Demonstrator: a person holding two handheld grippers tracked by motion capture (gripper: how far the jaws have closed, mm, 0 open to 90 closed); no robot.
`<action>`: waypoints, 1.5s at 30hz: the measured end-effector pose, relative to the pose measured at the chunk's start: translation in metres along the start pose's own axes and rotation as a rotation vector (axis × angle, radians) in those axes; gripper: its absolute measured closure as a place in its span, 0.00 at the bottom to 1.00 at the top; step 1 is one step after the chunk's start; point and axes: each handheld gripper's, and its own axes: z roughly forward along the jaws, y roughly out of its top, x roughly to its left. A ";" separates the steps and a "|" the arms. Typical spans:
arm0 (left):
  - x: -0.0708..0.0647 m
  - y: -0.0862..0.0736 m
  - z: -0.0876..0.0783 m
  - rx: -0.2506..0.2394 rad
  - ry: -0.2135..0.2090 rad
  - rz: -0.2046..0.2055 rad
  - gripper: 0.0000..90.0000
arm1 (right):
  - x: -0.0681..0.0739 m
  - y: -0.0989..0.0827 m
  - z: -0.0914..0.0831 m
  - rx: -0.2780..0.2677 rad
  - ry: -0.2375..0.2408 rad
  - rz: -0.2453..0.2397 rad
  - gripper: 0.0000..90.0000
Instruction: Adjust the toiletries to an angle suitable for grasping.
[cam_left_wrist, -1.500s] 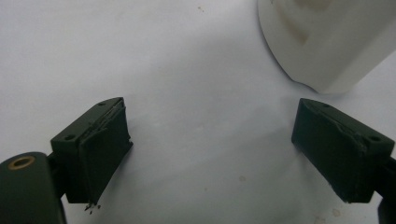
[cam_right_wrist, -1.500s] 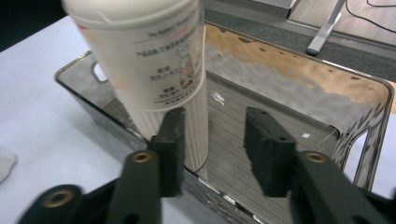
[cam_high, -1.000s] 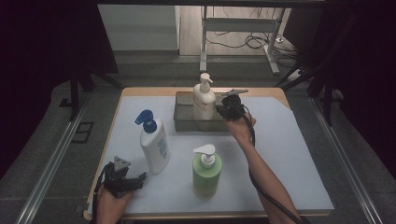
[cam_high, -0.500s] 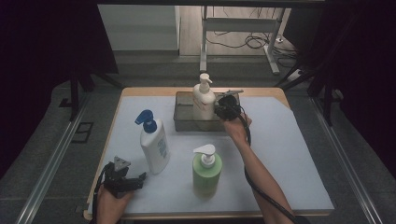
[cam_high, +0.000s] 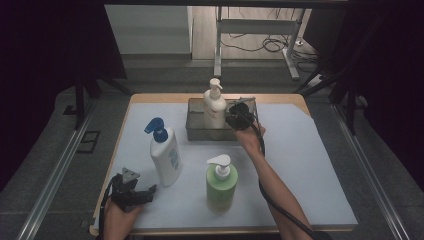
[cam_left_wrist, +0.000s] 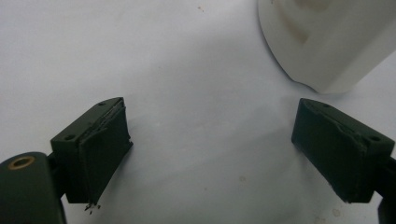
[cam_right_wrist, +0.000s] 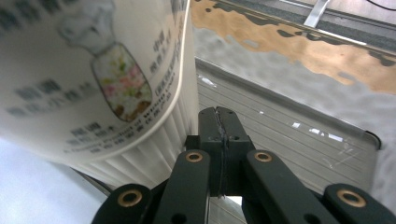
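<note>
A cream pump bottle (cam_high: 215, 106) stands upright in a grey metal tray (cam_high: 196, 131) at the table's far middle. My right gripper (cam_high: 235, 119) hangs over the tray just right of that bottle, its jaws pressed together with nothing between them. In the right gripper view the cream bottle (cam_right_wrist: 88, 79) fills the upper left, right beside the shut gripper (cam_right_wrist: 219, 133). My left gripper (cam_high: 145, 191) rests at the front left, open, near the foot of a white bottle with a blue pump (cam_high: 165, 152). That white bottle's base (cam_left_wrist: 327, 42) shows beyond the open left gripper (cam_left_wrist: 210, 154).
A green pump bottle (cam_high: 220, 183) stands at the front middle of the white table cover (cam_high: 310, 165). The tray's ribbed floor (cam_right_wrist: 289, 135) lies under the right gripper. Dark curtains and metal rails flank the table.
The right gripper has shifted slightly toward the cream bottle over the tray. The left gripper has stayed put.
</note>
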 end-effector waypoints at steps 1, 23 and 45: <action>0.000 0.000 0.000 0.000 0.000 0.000 0.12 | 0.000 0.000 0.000 0.000 0.000 0.000 1.00; 0.000 0.000 0.000 0.000 0.000 0.000 0.12 | 0.023 0.007 0.010 -0.002 0.058 -0.052 0.99; 0.000 0.000 0.000 0.001 0.000 0.000 0.12 | 0.024 0.017 0.020 0.003 0.043 -0.038 0.99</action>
